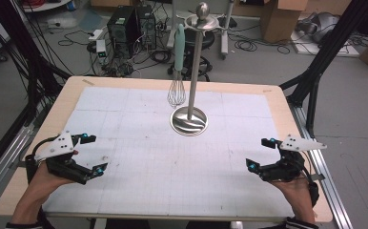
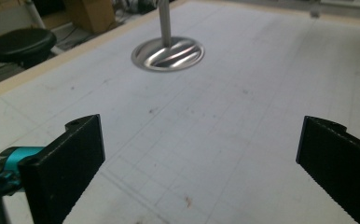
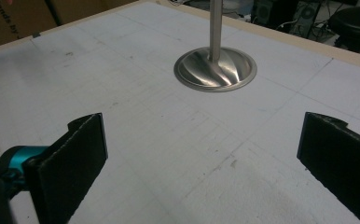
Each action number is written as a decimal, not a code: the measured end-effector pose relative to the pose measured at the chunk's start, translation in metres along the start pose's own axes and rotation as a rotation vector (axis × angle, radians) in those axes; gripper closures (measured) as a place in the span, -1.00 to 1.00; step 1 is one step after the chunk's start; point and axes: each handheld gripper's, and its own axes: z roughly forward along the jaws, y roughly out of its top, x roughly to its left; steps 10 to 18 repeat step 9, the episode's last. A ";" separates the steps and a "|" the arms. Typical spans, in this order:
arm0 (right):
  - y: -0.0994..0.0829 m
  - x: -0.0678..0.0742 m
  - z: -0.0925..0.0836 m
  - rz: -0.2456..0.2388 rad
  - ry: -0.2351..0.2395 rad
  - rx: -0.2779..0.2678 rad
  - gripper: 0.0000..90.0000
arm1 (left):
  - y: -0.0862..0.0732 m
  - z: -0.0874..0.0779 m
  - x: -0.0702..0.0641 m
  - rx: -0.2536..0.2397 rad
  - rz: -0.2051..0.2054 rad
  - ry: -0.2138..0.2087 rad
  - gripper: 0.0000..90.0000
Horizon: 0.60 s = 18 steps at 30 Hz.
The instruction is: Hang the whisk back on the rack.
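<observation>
**Both grippers held wide apart at the near corners, whisk hanging on the stand**

A wooden table (image 1: 287, 114) carries a white gridded mat (image 1: 172, 157) that covers most of its top. On the far half of the mat stands a metal stand (image 1: 191, 81): a round, shiny base, a straight upright pole, and a small dish-shaped top with a ball on it. A whisk (image 1: 177, 67) with a pale green handle hangs from the top of the stand, on its left side in the high view, wire head down and clear of the mat.

The left gripper (image 1: 92, 153) is held in the person's left hand (image 1: 41, 181) near the front left corner of the mat. Its jaws are spread wide and grasp nothing. In the left gripper view they frame bare mat, with the base of the stand ahead and slightly to the left.

The right gripper (image 1: 258, 153) is held in the right hand (image 1: 294, 188) near the front right corner, well apart from the left one. Its jaws are also spread wide with nothing between them. In the right gripper view the base and pole rise ahead, near the middle.

Beyond the table the floor (image 1: 249, 62) holds cables, computer cases (image 1: 129, 24), a black stool (image 1: 203, 40) and cardboard boxes (image 1: 282, 16).
</observation>
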 end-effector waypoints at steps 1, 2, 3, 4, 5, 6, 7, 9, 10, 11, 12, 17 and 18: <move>-0.001 0.000 0.000 -0.002 -0.002 0.002 -0.99 | -0.002 0.000 0.000 -0.010 -0.006 -0.009 -0.96; -0.001 0.000 0.000 -0.002 -0.003 0.002 -0.99 | -0.003 0.001 0.001 -0.013 -0.009 -0.009 -0.96; -0.001 0.000 0.001 -0.003 -0.003 0.001 -0.99 | -0.005 0.001 0.001 -0.012 -0.015 -0.006 -0.96; -0.002 0.000 0.001 -0.004 -0.002 0.004 -0.99 | -0.006 0.001 0.002 -0.010 -0.018 -0.007 -0.96; -0.002 0.000 0.001 -0.003 -0.003 0.005 -0.99 | -0.007 0.001 0.003 -0.010 -0.022 -0.009 -0.96; -0.002 0.000 0.001 -0.001 -0.003 0.006 -0.99 | -0.008 0.001 0.003 -0.012 -0.025 -0.006 -0.96; -0.003 0.000 0.001 -0.001 -0.005 0.005 -0.99 | -0.008 0.000 0.003 -0.016 -0.030 -0.003 -0.96; -0.004 0.000 0.000 0.000 -0.004 0.006 -0.99 | -0.007 -0.001 0.004 -0.033 -0.033 -0.008 -0.96; -0.004 0.000 0.000 0.000 -0.004 0.006 -0.99 | -0.007 -0.001 0.004 -0.033 -0.033 -0.008 -0.96; -0.004 0.000 0.000 0.000 -0.004 0.006 -0.99 | -0.007 -0.001 0.004 -0.033 -0.033 -0.008 -0.96; -0.004 0.000 0.000 0.000 -0.004 0.006 -0.99 | -0.007 -0.001 0.004 -0.033 -0.033 -0.008 -0.96; -0.004 0.000 0.000 0.000 -0.004 0.006 -0.99 | -0.007 -0.001 0.004 -0.033 -0.033 -0.008 -0.96; -0.004 0.000 0.000 0.000 -0.004 0.006 -0.99 | -0.007 -0.001 0.004 -0.033 -0.033 -0.008 -0.96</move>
